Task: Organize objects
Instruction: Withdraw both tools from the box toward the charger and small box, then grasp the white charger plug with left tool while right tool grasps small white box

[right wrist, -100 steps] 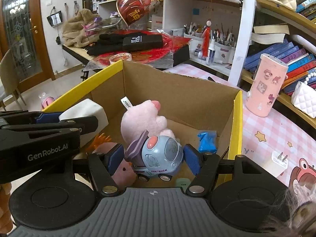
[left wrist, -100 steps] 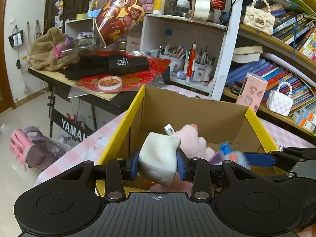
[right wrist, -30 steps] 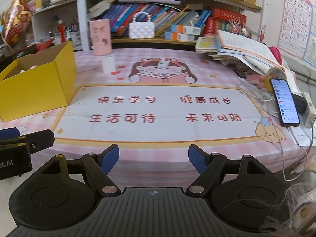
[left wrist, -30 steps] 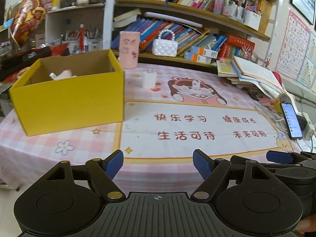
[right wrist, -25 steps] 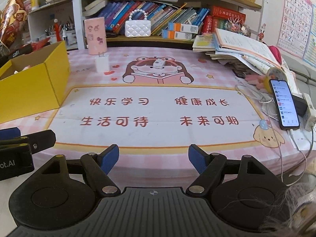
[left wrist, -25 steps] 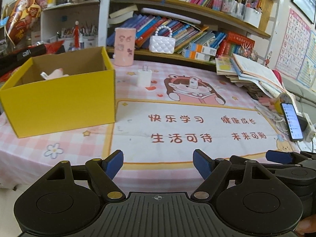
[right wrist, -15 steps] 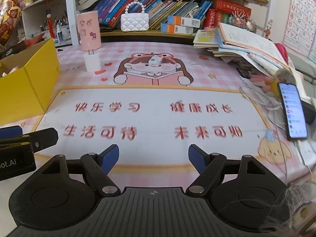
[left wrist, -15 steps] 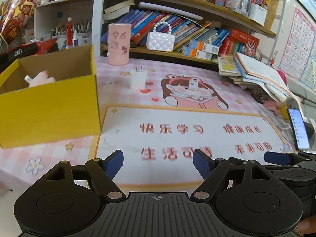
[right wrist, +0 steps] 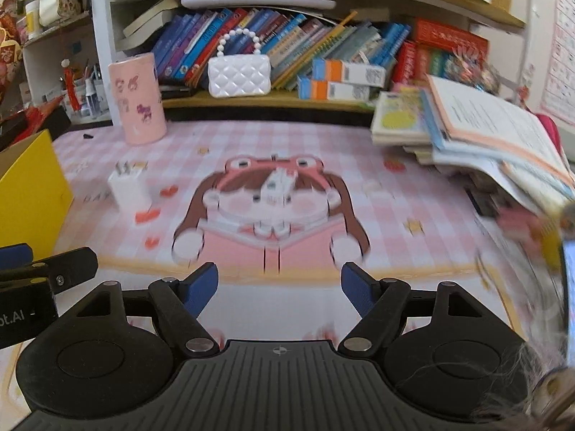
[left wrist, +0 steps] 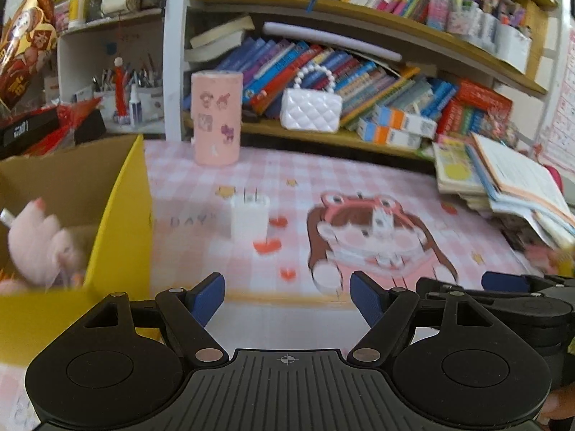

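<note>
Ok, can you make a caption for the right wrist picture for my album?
Right gripper, jaws empty and closing, over the pink table mat, facing a white charger.

White charger (left wrist: 249, 215) upright, beside yellow box (left wrist: 122, 222)

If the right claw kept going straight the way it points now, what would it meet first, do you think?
Probably the tablecloth first; the right claw tilts downward, empty, its jaws closing slightly. The small white toy on the printed cartoon lies nearest along that line, though blur leaves depth uncertain.
</note>
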`<control>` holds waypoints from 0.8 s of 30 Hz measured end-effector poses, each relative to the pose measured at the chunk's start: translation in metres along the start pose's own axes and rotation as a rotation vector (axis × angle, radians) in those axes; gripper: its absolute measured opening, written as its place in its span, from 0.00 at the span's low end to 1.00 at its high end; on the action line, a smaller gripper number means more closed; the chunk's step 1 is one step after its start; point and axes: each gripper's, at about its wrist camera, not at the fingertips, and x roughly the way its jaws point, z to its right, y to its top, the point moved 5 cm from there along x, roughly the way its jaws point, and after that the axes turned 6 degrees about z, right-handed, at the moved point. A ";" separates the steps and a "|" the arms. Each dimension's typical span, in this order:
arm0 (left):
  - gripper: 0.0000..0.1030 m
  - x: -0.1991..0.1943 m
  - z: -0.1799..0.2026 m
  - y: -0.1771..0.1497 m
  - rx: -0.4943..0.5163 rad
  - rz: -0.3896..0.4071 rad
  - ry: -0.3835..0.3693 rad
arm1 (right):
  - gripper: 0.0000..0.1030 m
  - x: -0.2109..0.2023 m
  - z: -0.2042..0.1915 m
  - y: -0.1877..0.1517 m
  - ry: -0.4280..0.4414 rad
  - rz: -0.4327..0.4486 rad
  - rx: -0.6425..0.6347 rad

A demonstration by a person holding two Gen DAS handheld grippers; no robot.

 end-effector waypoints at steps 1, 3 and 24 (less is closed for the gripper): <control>0.74 0.007 0.001 0.004 -0.001 0.013 0.013 | 0.71 0.009 0.001 0.005 -0.001 -0.002 0.001; 0.71 0.023 0.002 0.011 -0.006 0.022 0.039 | 0.71 0.028 0.005 0.013 0.002 -0.011 0.022; 0.48 0.153 -0.020 0.023 -0.033 -0.080 0.244 | 0.47 0.162 0.006 0.039 -0.020 -0.058 0.035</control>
